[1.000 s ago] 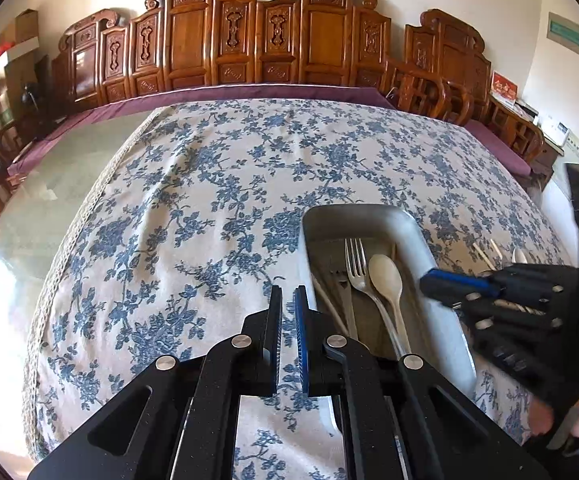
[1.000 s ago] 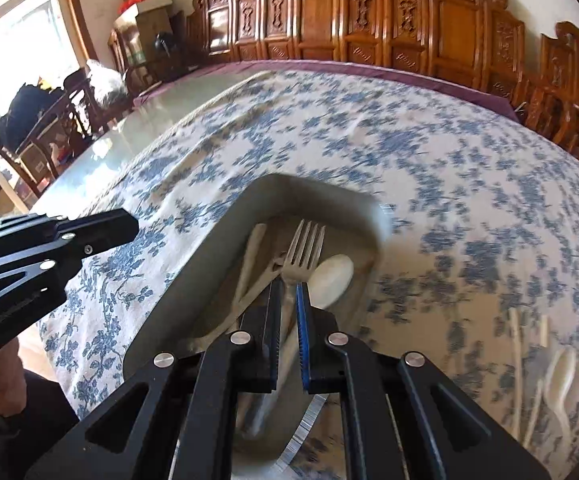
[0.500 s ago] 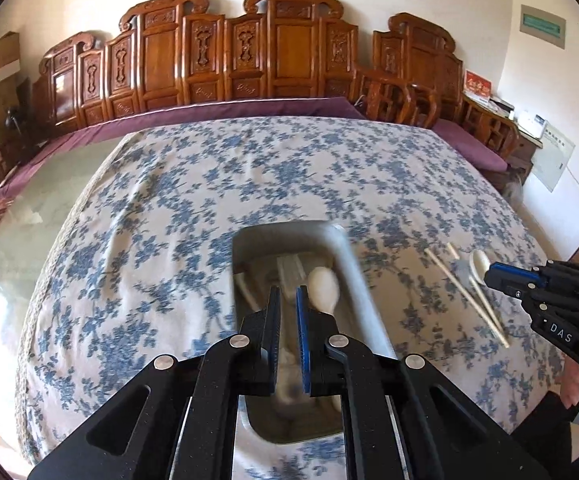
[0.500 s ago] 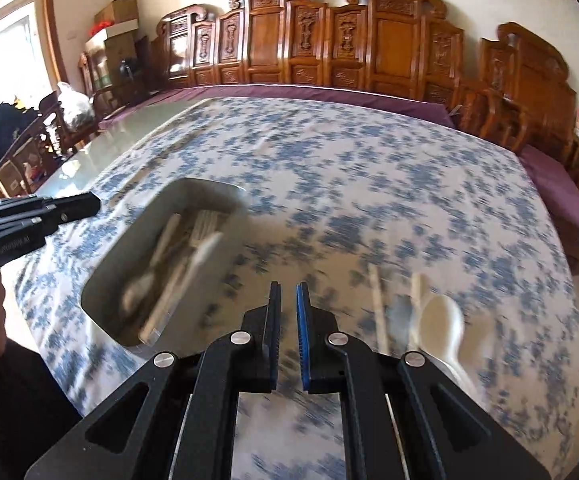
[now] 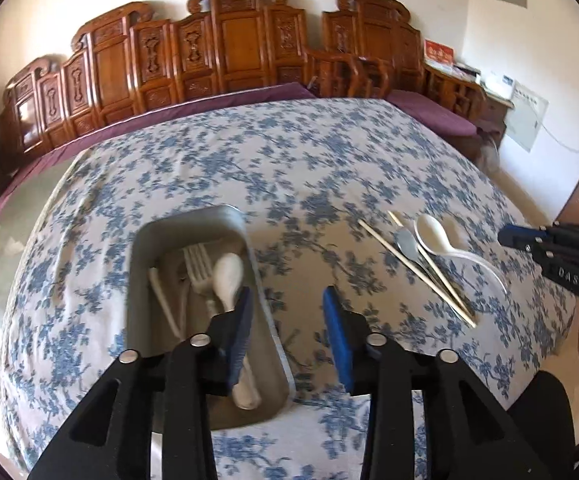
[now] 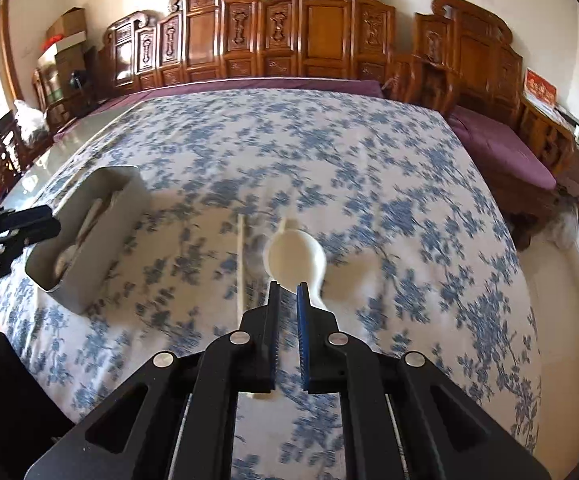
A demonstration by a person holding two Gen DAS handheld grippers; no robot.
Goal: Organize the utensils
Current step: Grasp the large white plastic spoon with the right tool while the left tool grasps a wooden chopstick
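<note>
Left gripper (image 5: 287, 320): jaws opening, nothing between the pads; it hangs over the near right wall of the metal tray (image 5: 145, 240). Right gripper (image 6: 287, 308): jaws opening from a narrow gap, nothing pinched; it hangs just above the handle of the white ceramic spoon (image 6: 295, 258).

Progress, as judged from the layout: partly done. Inside the tray lie a fork (image 5: 198, 268), a white spoon (image 5: 227, 276) and a pale straight utensil along its left side. Four pieces remain on the floral tablecloth (image 5: 249, 152) to the tray's right, in one group: the ceramic spoon, a metal spoon (image 5: 407, 246) and two chopsticks (image 5: 413, 270), which cross it. A clear curved piece lies beside them; its kind cannot be told.

Clearance: cloth between tray and group is bare. Beyond both, the table runs open to the carved wooden chairs (image 5: 233, 44). The table's right edge is near the group.
</note>
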